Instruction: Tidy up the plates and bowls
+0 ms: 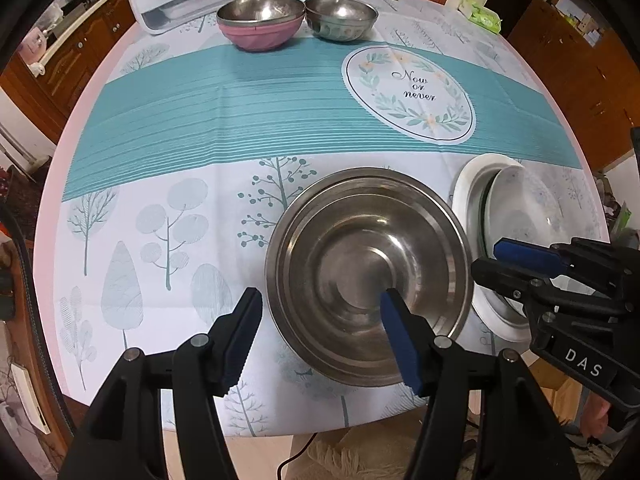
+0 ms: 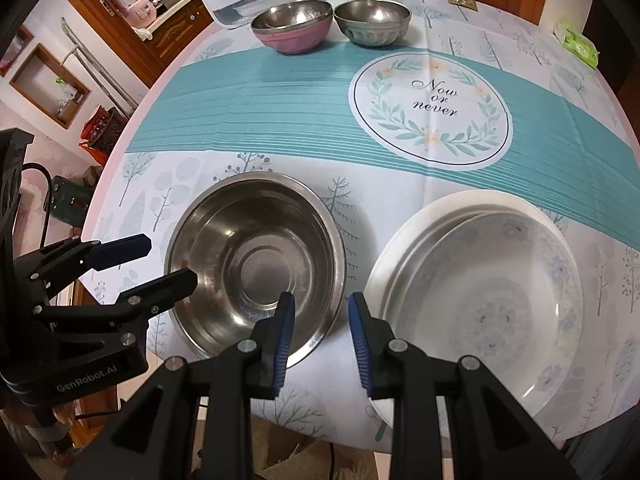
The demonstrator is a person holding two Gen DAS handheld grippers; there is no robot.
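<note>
Hovering over the clothed counter, my left tool gapes empty above the steel bowl; my right tool stands slightly parted, empty, plates rightward.

The tablecloth is white with pale blue-grey trees, a teal striped band and a leafy wreath medallion in black script. Near its front edge sit a plain silver steel bowl and white plates, the top one faintly blue-flowered. At the far edge are a pink bowl lined in steel and a silver bowl; both grippers are black with blue pads.
</note>
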